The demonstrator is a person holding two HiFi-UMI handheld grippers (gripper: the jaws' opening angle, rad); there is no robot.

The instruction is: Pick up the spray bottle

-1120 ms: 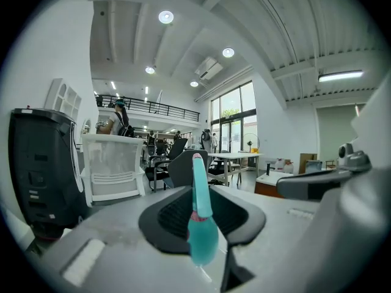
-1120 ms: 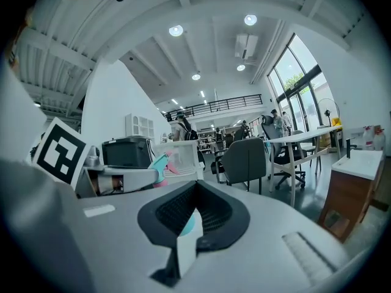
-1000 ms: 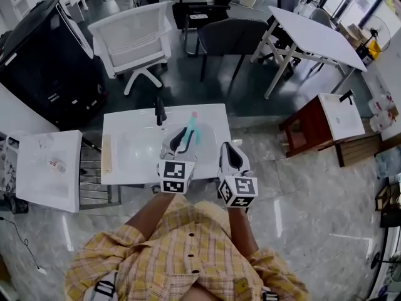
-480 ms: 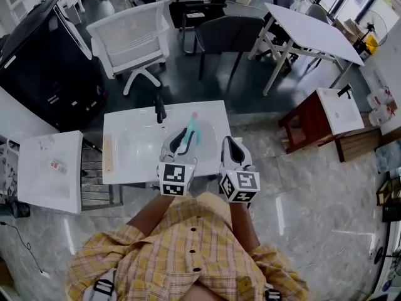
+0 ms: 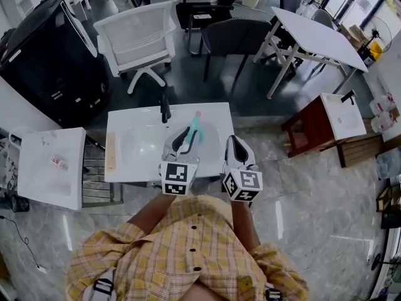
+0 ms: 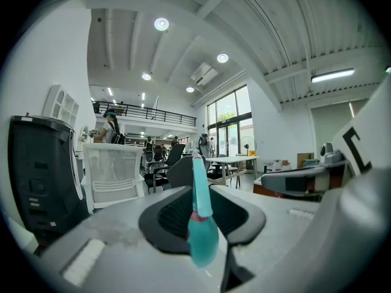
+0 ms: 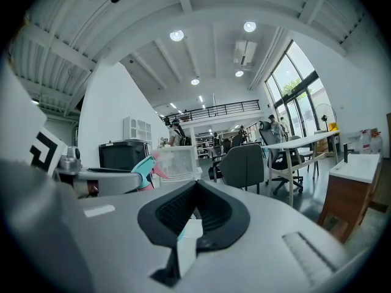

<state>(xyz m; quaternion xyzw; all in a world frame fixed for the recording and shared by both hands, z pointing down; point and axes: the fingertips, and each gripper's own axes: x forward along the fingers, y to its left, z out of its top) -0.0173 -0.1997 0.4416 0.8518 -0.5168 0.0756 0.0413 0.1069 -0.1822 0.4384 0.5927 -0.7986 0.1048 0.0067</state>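
Holding steady since a second ago in the head view, the left gripper [image 5: 183, 142] stays clamped on the spray bottle [image 5: 194, 128] above the counter's [image 5: 135, 149] right half, so the pickup looks secured. Left gripper view: the bottle's long axis follows the jaws, nozzle pointing away. Right gripper view: the right gripper [image 7: 195, 191] is closed and empty.

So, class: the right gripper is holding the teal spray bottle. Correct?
No. The left gripper is holding the teal spray bottle. The left gripper view shows it clamped between the jaws. The right gripper holds nothing.
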